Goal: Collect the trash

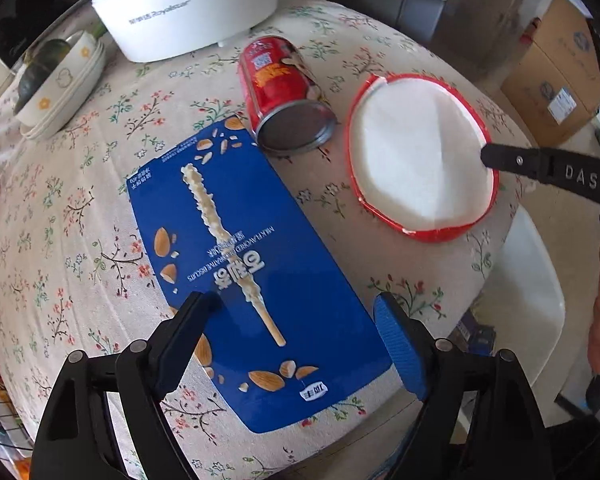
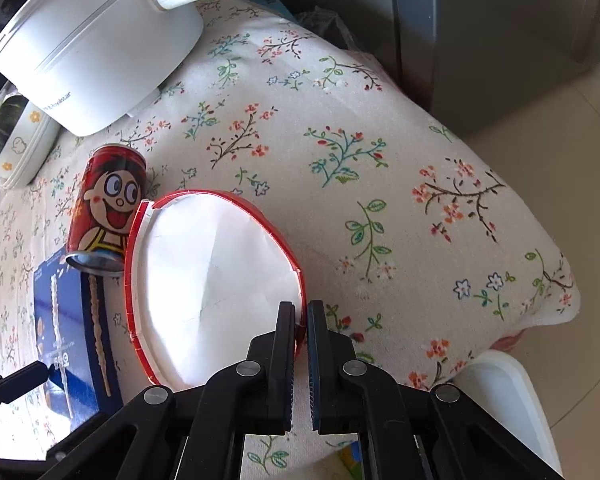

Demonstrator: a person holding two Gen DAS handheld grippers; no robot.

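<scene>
A flat blue biscuit box [image 1: 256, 264] lies on the floral tablecloth. My left gripper [image 1: 296, 304] hovers over its near half, open, with one finger on each side of the box and not touching it. A red drink can [image 1: 284, 92] lies on its side just beyond the box. To the right sits a red paper bowl [image 1: 416, 156] with a white inside. My right gripper [image 2: 301, 312] is shut on that bowl's [image 2: 216, 280] near rim. The can [image 2: 108, 208] and the box [image 2: 76, 320] show at the left of the right wrist view.
A white electric pot [image 1: 180, 8] stands at the back of the table [image 2: 340, 128], with stacked flowered bowls [image 1: 60, 88] and a dark squash to its left. The table edge drops off at the right above a white chair [image 1: 532, 312]. Cardboard boxes [image 1: 556, 76] stand on the floor.
</scene>
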